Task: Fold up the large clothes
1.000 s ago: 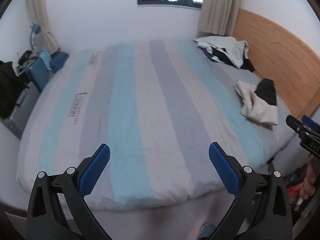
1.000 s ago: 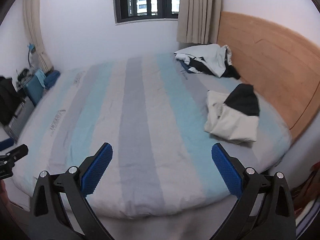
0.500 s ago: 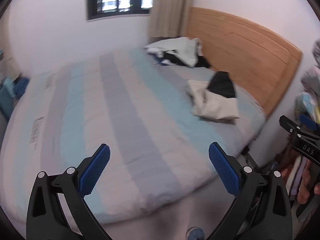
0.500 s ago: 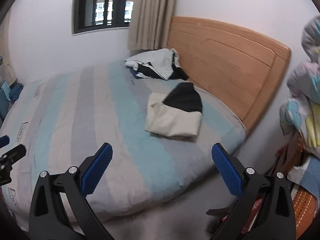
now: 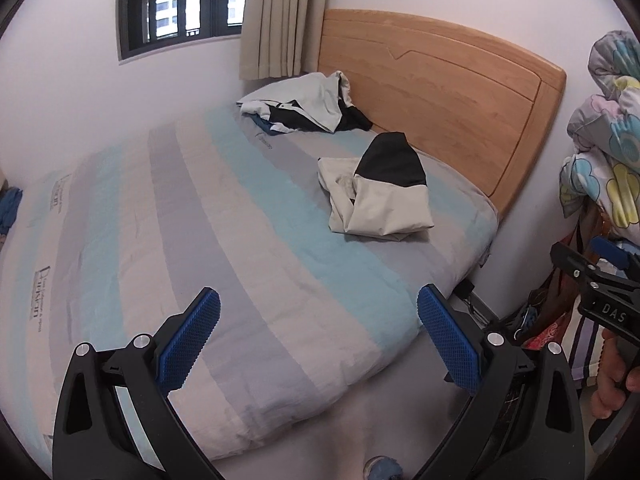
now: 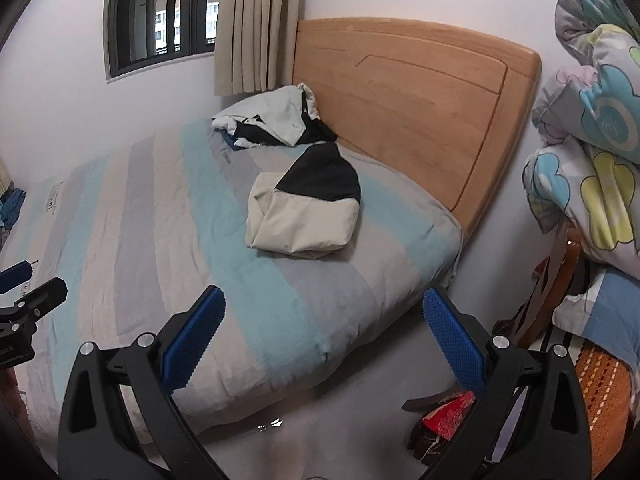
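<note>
Bedroom scene seen along both hand-held grippers. We hold the left gripper (image 5: pixel 319 322) and the right gripper (image 6: pixel 324 320) above the foot edge of the bed (image 5: pixel 224 216), each with its blue pads spread wide and nothing between them; neither touches fabric. Two garments lie on the striped cover. The cream-and-black garment (image 6: pixel 304 216) rests near the headboard (image 6: pixel 408 108) on the right side of the mattress, gathered into a compact, roughly rectangular bundle with a black panel uppermost and loose cream layers showing at its left edge. Well apart from it, in the far corner under the curtain (image 6: pixel 260 24), sits a rumpled heap of pale and dark clothing (image 6: pixel 268 120), plainly unfolded. The bundle would fit either a garment already folded and laid aside or one merely dropped in a loose fold; we cannot tell which. We judge both pieces to be light, soft and limp: they should drape and sag from any single pinch, and thin, smooth-looking cloth may slip between the pads unless several layers are caught. Sensible holds would be two separate points on one edge, such as shoulder seams or hem corners, one per gripper, so the cloth hangs flat; which seams lie where in the heap is hidden.
</note>
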Demonstrator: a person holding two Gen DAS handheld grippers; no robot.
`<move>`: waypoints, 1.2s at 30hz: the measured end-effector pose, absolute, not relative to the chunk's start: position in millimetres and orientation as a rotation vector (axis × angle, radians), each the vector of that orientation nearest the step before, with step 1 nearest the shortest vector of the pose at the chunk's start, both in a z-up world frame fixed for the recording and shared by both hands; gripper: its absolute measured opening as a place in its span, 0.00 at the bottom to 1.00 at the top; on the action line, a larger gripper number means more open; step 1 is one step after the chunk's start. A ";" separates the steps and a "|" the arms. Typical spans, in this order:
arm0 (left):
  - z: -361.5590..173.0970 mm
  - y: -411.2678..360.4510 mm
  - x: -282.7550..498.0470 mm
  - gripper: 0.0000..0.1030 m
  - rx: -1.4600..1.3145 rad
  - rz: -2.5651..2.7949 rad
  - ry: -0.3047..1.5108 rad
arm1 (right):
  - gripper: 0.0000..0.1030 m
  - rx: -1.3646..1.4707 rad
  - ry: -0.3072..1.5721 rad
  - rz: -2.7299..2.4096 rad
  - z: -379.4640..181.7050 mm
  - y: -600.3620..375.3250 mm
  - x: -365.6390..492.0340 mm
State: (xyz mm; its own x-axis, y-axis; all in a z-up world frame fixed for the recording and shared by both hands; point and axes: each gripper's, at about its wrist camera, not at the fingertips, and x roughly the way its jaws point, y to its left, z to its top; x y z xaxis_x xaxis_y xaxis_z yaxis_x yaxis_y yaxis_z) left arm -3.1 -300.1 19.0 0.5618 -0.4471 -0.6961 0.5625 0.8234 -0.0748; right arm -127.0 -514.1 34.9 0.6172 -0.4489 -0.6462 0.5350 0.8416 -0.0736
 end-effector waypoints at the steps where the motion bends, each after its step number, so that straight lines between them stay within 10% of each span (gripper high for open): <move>1: 18.0 -302.7 -2.0 0.94 0.160 -0.599 0.775 | 0.93 0.131 0.704 -0.570 35.2 -515.2 -128.0; 36: 8.7 -322.0 19.1 0.94 0.151 -0.572 0.801 | 0.93 0.144 0.724 -0.542 26.9 -515.1 -119.6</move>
State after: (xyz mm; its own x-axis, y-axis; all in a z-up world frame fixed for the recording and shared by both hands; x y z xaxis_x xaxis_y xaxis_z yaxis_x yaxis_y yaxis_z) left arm 19.1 -322.0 8.7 0.5543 -0.4263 -0.7148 0.5376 0.8390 -0.0835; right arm -119.6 -515.1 26.9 0.6189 -0.4212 -0.6630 0.5182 0.8533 -0.0583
